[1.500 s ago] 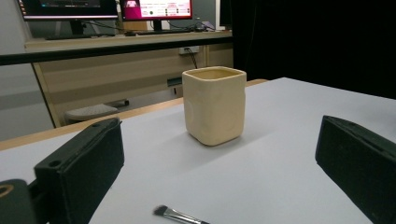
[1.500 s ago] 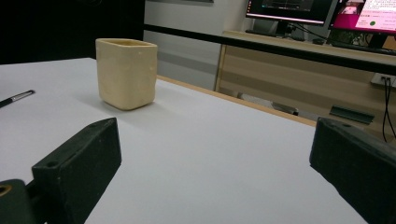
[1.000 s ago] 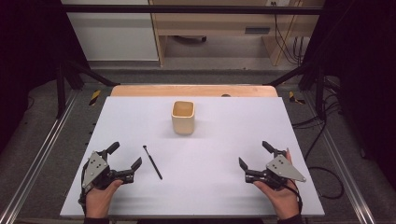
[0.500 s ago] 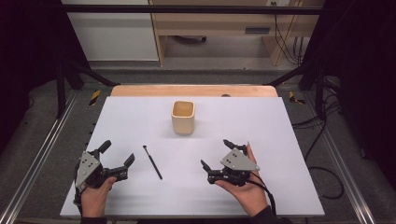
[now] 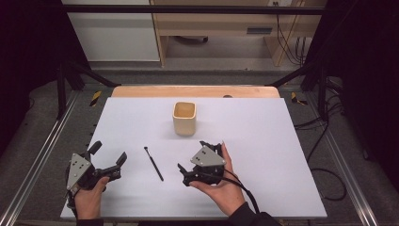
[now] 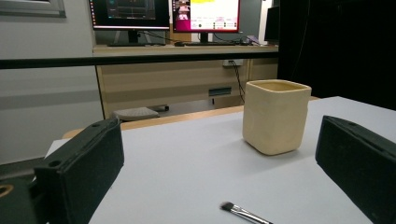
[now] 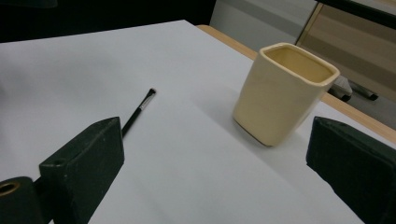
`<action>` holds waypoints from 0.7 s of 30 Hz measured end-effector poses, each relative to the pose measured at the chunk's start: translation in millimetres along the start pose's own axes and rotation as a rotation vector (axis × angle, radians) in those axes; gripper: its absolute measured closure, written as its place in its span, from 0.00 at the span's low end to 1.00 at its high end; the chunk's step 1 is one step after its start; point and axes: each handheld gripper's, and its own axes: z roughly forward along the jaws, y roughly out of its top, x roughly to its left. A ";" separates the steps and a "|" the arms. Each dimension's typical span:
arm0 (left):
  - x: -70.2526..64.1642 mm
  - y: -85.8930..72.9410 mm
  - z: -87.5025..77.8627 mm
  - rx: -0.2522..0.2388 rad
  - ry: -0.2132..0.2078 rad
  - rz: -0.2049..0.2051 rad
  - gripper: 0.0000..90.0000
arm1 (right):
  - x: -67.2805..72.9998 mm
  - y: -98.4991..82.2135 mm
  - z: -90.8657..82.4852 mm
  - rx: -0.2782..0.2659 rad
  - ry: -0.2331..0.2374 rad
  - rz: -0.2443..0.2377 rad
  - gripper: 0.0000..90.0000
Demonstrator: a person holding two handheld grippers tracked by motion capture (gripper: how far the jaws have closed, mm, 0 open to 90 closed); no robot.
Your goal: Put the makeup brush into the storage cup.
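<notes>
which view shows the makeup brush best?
High view: the whole makeup brush lies flat between the two hand-held grippers. The right gripper view shows most of it, its lower end behind a jaw; the left gripper view catches its bristle end.

One cup [image 5: 184, 118] stands toward the far edge of the surface [image 5: 282, 141]; one brush [image 5: 154, 163] lies near its front edge; two grippers: left [image 5: 109, 158], right [image 5: 193, 162].
</notes>
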 end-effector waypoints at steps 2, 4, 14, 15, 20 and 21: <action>1.5 0.1 -0.5 -0.004 0.005 -0.003 0.01 | 4.7 3.3 4.6 0.015 0.008 0.000 0.05; 3.3 0.0 -1.1 -0.009 0.011 -0.010 0.01 | 9.6 6.1 9.4 0.033 0.018 -0.013 0.05; 6.5 -0.2 -1.7 -0.015 0.023 -0.022 0.01 | 28.6 14.6 32.2 0.110 0.083 -0.015 0.08; 6.5 -0.2 -1.7 -0.015 0.023 -0.022 0.01 | 30.0 15.2 34.2 0.114 0.088 -0.015 0.08; 8.5 -0.2 -2.7 -0.017 0.029 -0.028 0.01 | 36.4 17.4 41.3 0.125 0.105 -0.011 0.06; 8.9 -0.2 -2.8 -0.016 0.029 -0.029 0.01 | 39.0 17.5 44.8 0.134 0.111 -0.013 0.06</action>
